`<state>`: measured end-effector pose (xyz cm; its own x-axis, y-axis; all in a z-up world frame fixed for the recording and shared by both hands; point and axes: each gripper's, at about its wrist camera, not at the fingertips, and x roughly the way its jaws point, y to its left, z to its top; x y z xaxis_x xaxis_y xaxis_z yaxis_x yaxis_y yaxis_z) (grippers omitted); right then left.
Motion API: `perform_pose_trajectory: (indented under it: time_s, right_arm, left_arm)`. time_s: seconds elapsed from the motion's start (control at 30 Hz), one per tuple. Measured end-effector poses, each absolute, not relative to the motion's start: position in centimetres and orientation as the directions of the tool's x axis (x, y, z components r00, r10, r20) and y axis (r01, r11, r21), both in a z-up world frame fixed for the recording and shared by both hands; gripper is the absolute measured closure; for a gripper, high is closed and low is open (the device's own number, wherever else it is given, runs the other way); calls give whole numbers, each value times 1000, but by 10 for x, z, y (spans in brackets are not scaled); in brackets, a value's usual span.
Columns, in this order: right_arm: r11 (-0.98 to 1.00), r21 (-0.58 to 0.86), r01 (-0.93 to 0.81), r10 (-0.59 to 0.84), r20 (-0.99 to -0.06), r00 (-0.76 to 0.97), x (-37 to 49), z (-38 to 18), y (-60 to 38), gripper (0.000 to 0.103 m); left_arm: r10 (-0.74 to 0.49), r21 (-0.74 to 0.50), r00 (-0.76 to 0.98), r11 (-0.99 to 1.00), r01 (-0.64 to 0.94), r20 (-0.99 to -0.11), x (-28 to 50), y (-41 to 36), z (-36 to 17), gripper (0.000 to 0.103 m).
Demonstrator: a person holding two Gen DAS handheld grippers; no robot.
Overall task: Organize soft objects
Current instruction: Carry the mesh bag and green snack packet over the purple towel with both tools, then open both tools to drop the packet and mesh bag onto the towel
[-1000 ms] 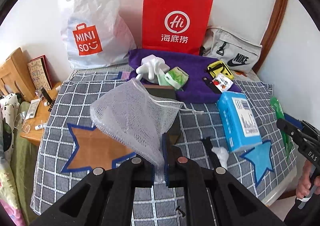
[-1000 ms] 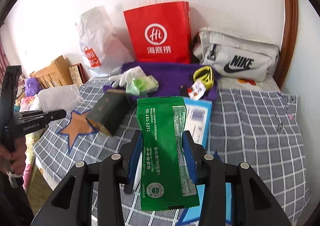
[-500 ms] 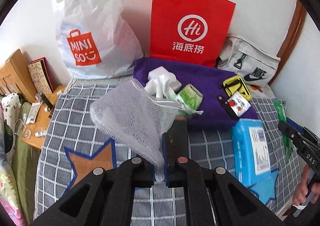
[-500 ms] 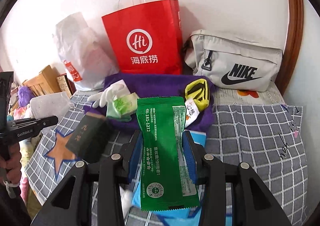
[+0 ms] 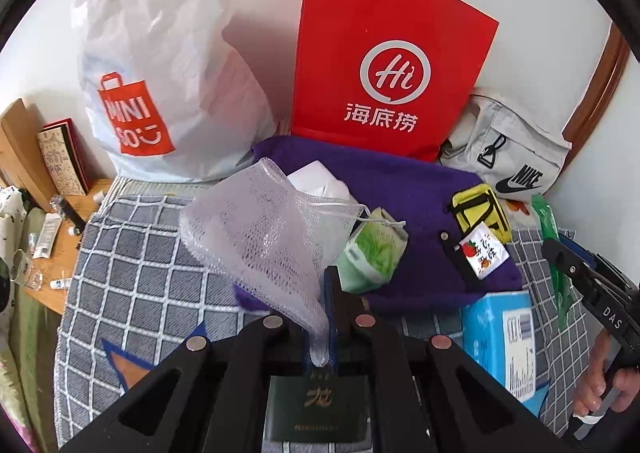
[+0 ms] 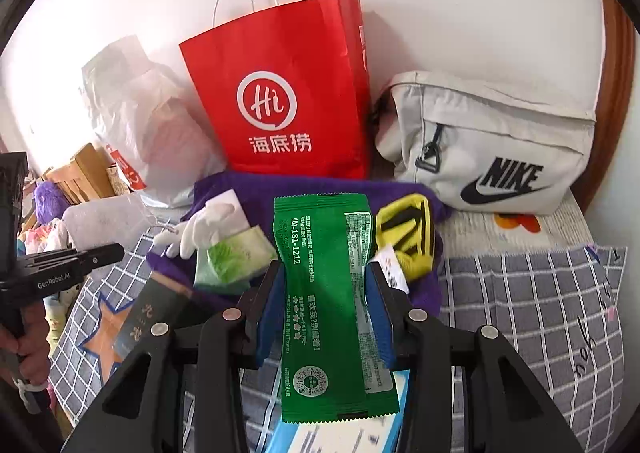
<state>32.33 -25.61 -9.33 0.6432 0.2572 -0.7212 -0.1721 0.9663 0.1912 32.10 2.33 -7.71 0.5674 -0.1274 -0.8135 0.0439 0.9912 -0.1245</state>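
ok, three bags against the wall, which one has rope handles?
The red paper bag in the middle, white cord handles looped above its top. The white Miniso plastic bag and grey Nike pouch show none.

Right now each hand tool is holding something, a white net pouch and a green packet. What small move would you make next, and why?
Probably carry the green packet, clamped in the right gripper, a little further forward and down over the purple cloth. The glove, tissue pack and yellow pouch are gathered there. The left gripper holds the mesh pouch near that cloth too.

Both tongs nearer purple towel [image 5: 400, 189]
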Motion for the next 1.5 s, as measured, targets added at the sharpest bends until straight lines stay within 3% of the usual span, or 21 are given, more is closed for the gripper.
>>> perform_pose_trajectory:
  time_s: [0.57,1.37,1.47,1.5]
  right_arm:
    - [959,212,-187,283,-743,607,397,-126,-250,62]
    - [960,232,-154,278,-822,497,427,-186,-255,61]
    - [960,238,-145,278,-824,493,430,-188,-258,58]
    - [960,240,-142,279,-826,490,432,-189,-258,56]
  left_arm:
    - [-179,-166,553,983,74,-814,377,3,-91,96]
    - [-290,-257,473,957,136,-832,431,-23,-142,96]
    - [-306,-273,455,952,139,-836,435,-22,-147,93]
    - [-310,-273,457,951,147,-834,435,-22,-147,87]
